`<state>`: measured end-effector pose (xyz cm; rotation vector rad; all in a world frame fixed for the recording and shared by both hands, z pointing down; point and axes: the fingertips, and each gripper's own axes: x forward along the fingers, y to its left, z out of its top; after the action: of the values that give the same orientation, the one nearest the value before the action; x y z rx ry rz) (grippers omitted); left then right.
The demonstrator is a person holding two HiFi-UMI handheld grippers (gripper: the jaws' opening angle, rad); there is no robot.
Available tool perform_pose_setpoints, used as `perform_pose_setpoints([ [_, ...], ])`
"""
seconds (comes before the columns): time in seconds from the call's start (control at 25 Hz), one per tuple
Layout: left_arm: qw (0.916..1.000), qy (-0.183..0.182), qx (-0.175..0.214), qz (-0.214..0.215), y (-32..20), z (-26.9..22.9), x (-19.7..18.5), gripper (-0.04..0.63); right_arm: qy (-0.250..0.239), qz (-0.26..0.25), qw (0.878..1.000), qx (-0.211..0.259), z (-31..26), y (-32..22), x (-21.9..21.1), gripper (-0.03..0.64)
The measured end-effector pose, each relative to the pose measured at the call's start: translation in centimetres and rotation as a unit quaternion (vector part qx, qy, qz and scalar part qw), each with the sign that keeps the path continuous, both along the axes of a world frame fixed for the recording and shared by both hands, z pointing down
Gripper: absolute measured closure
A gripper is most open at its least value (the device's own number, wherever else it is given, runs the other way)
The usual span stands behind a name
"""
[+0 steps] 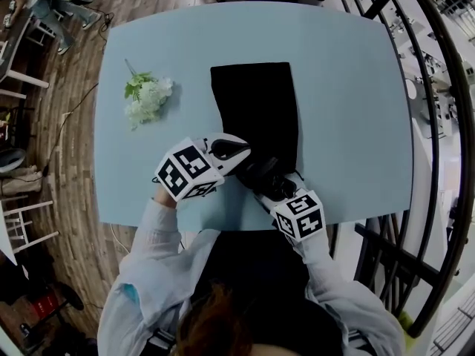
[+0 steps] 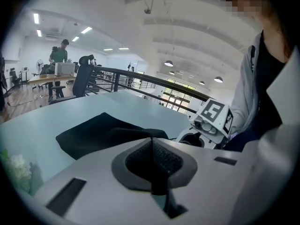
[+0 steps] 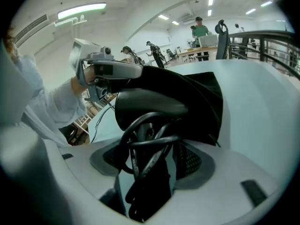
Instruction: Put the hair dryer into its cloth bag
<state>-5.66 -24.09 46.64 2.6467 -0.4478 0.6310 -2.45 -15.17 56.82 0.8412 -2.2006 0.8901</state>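
The black cloth bag (image 1: 254, 108) lies flat in the middle of the light blue table (image 1: 349, 87). My left gripper (image 1: 226, 151) is shut on the bag's near edge and holds it lifted; in the left gripper view the bag (image 2: 93, 132) runs up into the closed jaws of the left gripper (image 2: 152, 159). My right gripper (image 1: 273, 191) is shut on the black hair dryer (image 1: 261, 173), just before the bag's raised mouth. In the right gripper view the hair dryer (image 3: 150, 109), its cord (image 3: 143, 146) wound round the handle, sits between the pads of the right gripper (image 3: 150, 161), in front of the bag (image 3: 197, 97).
A bunch of white artificial flowers (image 1: 146, 99) lies on the table's left part. A dark metal railing (image 1: 438, 124) curves along the right of the table. White chairs (image 1: 18, 221) stand on the wooden floor at left. A person (image 3: 200, 28) stands at far desks.
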Motion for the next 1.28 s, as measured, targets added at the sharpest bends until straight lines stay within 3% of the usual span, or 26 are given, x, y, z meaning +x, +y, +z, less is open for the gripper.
perform_pose_setpoints([
  [0.4, 0.9985, 0.004, 0.022, 0.049, 4.2, -2.2, 0.6, 0.574, -0.014, 0.049, 0.998, -0.025, 0.2, -1.2, 0.1, 0.311],
  [0.72, 0.9967, 0.002, 0.008, 0.08, 7.2, -2.5, 1.1, 0.572, -0.091, 0.139, 0.985, -0.042, -1.4, -3.8, -0.4, 0.311],
  [0.84, 0.9966, -0.002, -0.001, 0.082, 7.9, -2.4, 0.9, 0.572, -0.153, 0.183, 0.969, -0.063, -2.0, -4.6, -1.0, 0.312],
  [1.04, 0.9956, -0.009, -0.026, 0.089, 9.6, -1.8, 0.4, 0.572, -0.261, 0.259, 0.924, -0.104, -2.5, -5.6, -2.3, 0.313],
  [1.28, 0.9929, -0.003, -0.078, 0.09, 12.6, -1.7, -0.4, 0.574, -0.336, 0.345, 0.872, -0.088, -3.4, -7.9, -2.7, 0.313],
])
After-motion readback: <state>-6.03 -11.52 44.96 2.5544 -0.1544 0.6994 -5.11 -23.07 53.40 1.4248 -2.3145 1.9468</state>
